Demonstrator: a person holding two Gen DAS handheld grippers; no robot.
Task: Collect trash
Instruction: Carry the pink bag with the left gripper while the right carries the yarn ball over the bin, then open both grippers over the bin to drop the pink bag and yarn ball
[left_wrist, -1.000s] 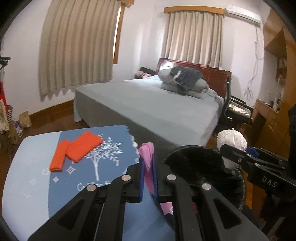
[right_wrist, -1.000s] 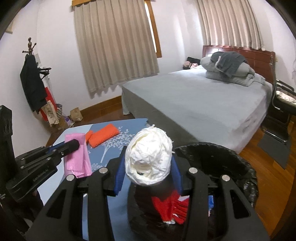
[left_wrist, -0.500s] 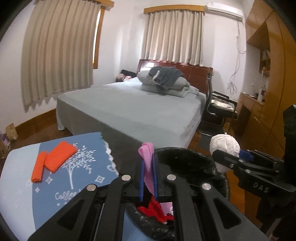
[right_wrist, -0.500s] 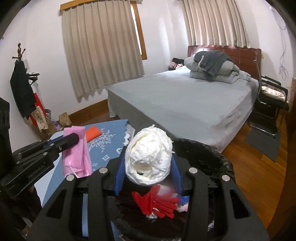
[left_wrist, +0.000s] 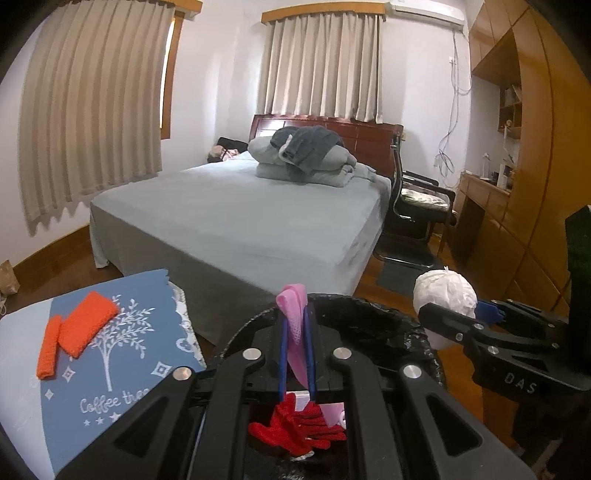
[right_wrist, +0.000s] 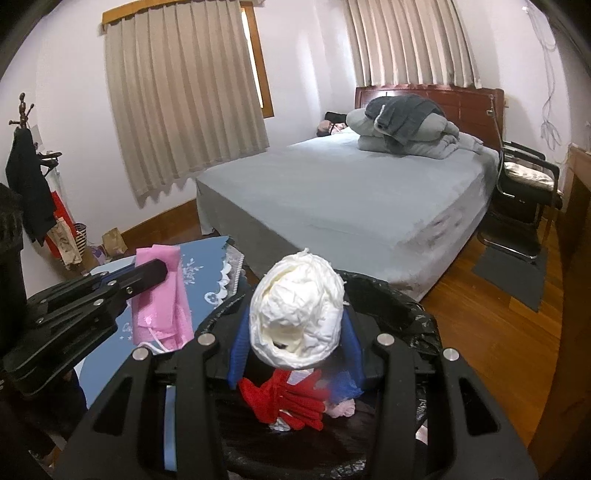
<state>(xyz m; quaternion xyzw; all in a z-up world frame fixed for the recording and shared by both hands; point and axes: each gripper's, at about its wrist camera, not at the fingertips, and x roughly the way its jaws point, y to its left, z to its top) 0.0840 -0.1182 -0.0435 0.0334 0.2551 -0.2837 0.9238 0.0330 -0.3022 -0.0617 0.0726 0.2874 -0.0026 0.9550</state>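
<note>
Bin (left_wrist: 373, 325) already holds red scraps, both grippers clamped above it, left (left_wrist: 296, 354) on pink mask (left_wrist: 293, 325), right (right_wrist: 295, 332) on white wad (right_wrist: 299, 314), orange cloths (left_wrist: 75, 338) beside it left

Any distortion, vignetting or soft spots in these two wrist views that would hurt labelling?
Left wrist: strong fisheye bowing of the curtains, black corners, sharp on the pink mask in the left claw. Right wrist: same bowing and dark corners; the white wad is crisp, a blue smear blurs beside the red glove in the bin.
</note>
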